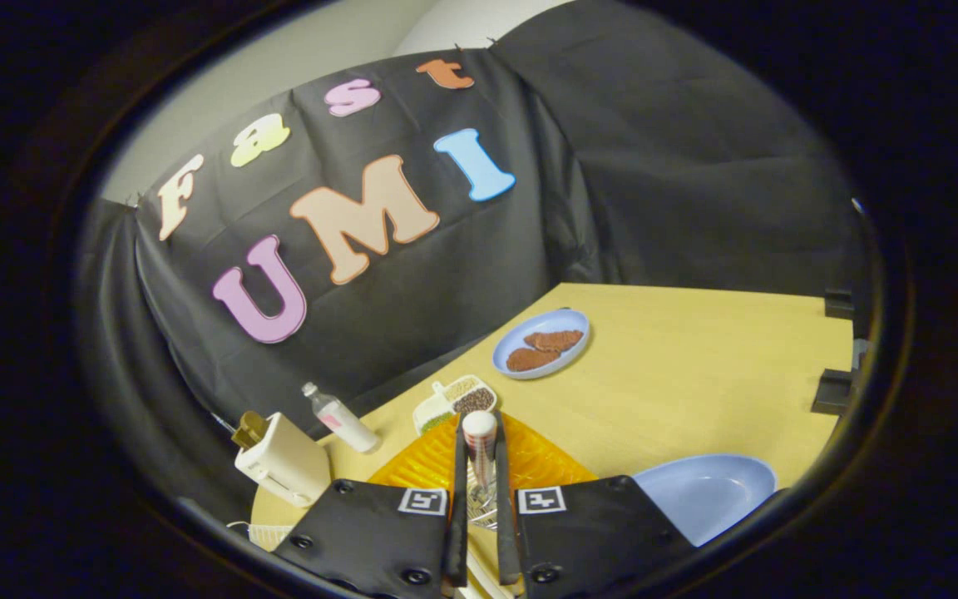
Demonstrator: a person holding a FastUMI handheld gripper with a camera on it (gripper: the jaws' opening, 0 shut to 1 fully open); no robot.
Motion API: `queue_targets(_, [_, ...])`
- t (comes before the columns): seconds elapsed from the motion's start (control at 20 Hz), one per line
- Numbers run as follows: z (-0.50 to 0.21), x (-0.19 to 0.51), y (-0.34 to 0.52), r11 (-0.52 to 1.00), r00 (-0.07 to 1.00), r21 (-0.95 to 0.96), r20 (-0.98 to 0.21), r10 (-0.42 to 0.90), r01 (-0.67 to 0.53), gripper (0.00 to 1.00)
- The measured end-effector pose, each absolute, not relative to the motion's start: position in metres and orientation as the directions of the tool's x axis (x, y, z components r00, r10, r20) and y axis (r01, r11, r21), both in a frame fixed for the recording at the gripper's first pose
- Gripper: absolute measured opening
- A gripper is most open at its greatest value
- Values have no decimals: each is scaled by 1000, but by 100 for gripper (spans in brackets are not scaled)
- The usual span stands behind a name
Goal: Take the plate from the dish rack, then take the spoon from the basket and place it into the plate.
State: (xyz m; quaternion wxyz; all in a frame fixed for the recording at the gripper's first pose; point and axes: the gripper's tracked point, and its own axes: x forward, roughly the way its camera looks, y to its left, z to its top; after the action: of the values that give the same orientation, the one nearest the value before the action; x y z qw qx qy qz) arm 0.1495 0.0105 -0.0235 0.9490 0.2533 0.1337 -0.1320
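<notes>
My gripper (pixel 479 426) is shut on the spoon (pixel 479 445), whose round white end and striped handle stand up between the two black fingers (pixel 456 491). The spoon is held over the orange basket (pixel 550 462), which lies right under and just beyond the fingertips; more metal cutlery glints low between the fingers. The empty blue plate (pixel 708 492) rests on the wooden table, right of the basket and close beside the right finger's mount.
Further back on the table (pixel 695 366) sits a second blue plate (pixel 541 343) with brown food. A small divided dish of beans (pixel 462 399) lies behind the basket. A white bottle (pixel 343 421) and a cream box-shaped appliance (pixel 281 459) stand to the left.
</notes>
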Motion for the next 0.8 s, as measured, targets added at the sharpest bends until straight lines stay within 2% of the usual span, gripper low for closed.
queue_targets(0.5, [40, 103, -13, 827, 930, 451, -300, -213, 335, 17])
queue_targets(0.8, [4, 75, -45, 806, 864, 396, -430, -261, 440, 17])
